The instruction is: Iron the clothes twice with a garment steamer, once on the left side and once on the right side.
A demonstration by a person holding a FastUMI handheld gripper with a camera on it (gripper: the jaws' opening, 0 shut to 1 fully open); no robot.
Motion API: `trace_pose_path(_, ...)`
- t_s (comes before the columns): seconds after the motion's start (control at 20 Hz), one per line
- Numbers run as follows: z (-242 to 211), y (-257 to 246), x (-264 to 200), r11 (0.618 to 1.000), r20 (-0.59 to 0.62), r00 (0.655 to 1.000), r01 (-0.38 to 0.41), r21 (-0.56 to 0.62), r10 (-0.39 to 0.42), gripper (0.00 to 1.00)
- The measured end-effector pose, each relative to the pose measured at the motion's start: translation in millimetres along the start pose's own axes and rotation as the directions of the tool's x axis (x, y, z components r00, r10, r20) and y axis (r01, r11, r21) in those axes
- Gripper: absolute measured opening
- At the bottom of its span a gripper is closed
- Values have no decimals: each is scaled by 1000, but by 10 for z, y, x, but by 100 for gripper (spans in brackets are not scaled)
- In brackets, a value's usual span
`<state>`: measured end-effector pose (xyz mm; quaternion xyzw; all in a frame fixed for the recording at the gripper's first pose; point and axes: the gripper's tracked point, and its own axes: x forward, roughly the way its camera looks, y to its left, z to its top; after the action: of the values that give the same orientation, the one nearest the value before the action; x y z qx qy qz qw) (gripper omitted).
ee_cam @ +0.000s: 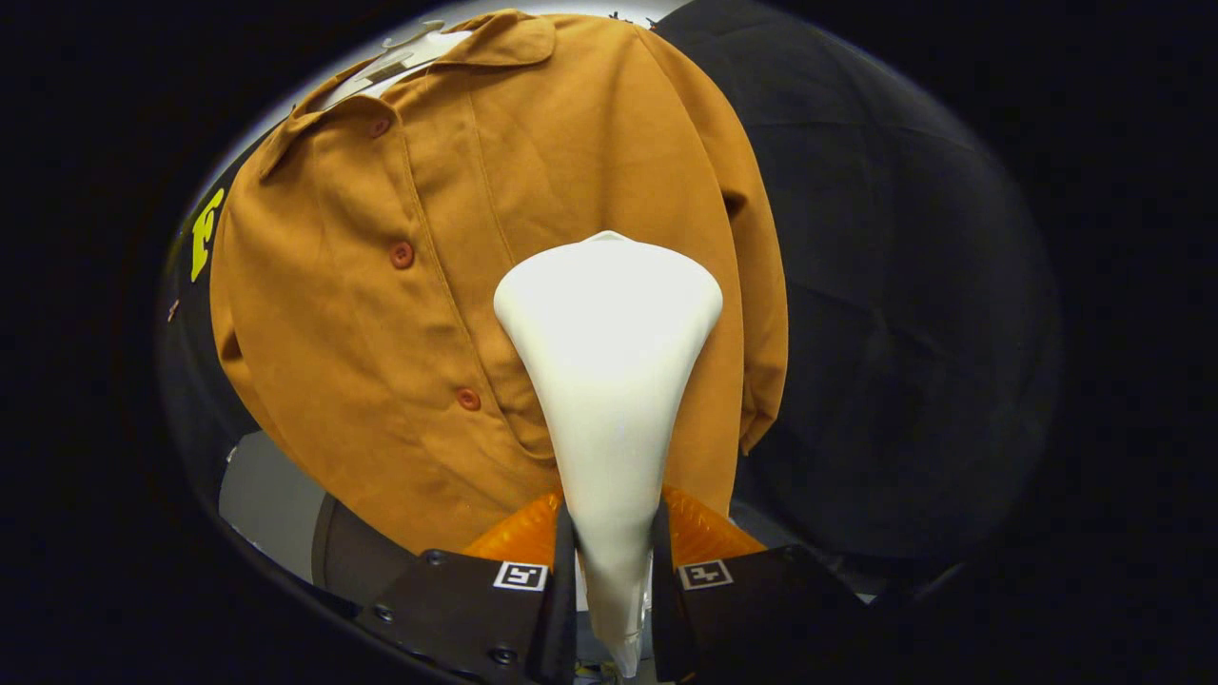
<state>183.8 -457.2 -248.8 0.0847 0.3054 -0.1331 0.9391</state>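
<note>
A white garment steamer [609, 381] rises from between my fingers, its narrow handle clamped by both and its wide head fanning out ahead. My gripper [612, 561] is shut on that handle. Beyond it hangs an orange-brown button-up shirt [400, 285] on a white hanger [409, 57], collar at the top. The steamer head lies over the shirt's right half, beside the button row [402, 254], about level with the space between two buttons. Whether the head touches the cloth is hidden.
Black cloth wall [894, 314] hangs behind and to the right of the shirt. Below the shirt's hem on the left is a pale grey surface [266, 495] and a dark rounded object [347, 561].
</note>
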Motion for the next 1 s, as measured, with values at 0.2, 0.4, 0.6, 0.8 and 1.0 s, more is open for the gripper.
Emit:
trace_pose_path(0.2,-277,-98,84,1000,-61,998,14,17,-13,35)
trace_pose_path(0.4,-530,-194,141,999,-116,993,37,36,-32,35)
trace_pose_path(0.6,-712,-256,104,996,-158,985,73,51,-64,35)
trace_pose_path(0.8,-668,-268,-115,991,-130,984,126,43,-119,35)
trace_pose_path(1.0,-492,-164,-499,984,-56,984,173,40,-171,35)
